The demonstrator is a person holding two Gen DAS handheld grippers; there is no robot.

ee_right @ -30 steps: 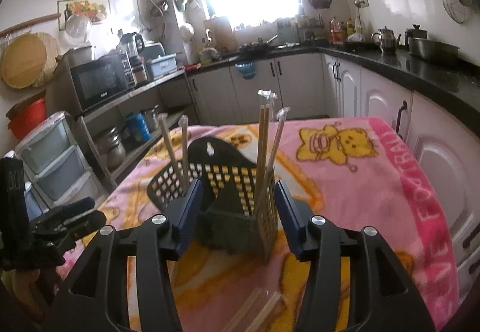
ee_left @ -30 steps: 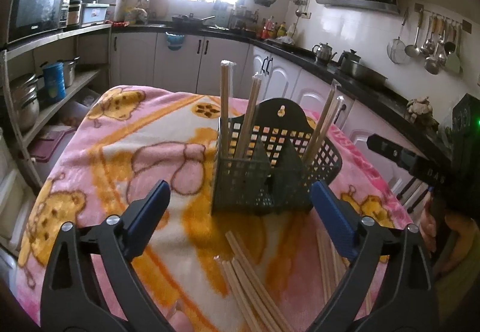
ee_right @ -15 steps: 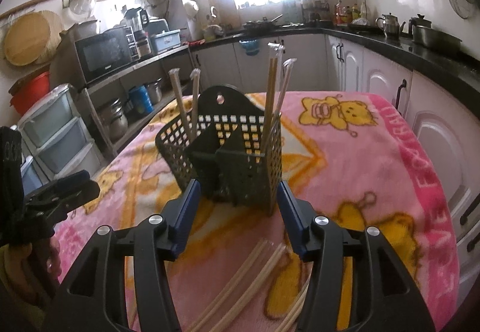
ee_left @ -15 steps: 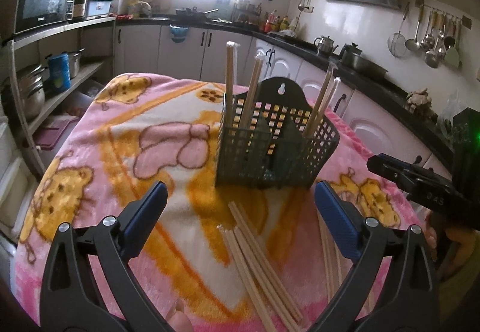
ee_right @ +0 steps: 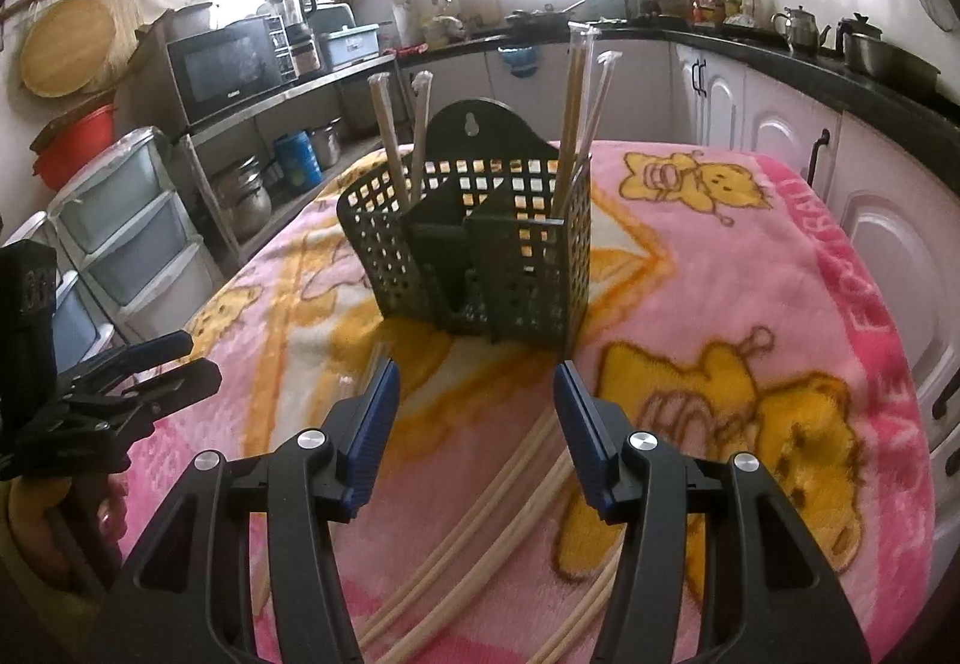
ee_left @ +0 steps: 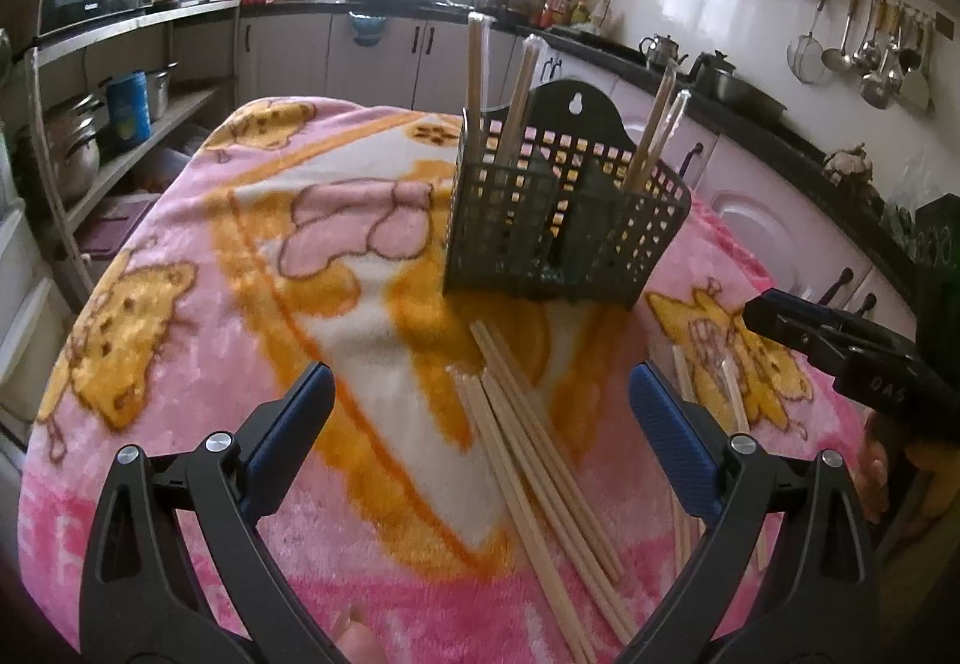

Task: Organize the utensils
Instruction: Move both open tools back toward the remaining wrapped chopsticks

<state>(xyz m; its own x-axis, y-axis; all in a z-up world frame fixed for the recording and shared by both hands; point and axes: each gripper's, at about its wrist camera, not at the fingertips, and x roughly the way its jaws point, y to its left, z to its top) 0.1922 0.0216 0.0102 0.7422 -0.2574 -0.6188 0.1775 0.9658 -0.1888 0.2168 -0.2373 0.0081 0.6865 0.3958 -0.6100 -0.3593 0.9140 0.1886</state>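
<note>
On pink blanket (ee_left: pixel 180 256), your basket (ee_left: pixel 558 226) stands upright w/ chopsticks (ee_left: pixel 477 87); loose sticks (ee_left: pixel 540 460) lie below. Left gripper (ee_left: pixel 480 412) & right gripper (ee_right: pixel 477 412) both spread, empty.

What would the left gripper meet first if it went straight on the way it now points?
Probably the loose chopsticks lying on the blanket between the left gripper's open fingers; the black basket stands farther on. Depth under the fisheye is unclear.

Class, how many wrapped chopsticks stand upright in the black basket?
4: two in the basket's left end, two in its right end. None looks hidden.
</note>
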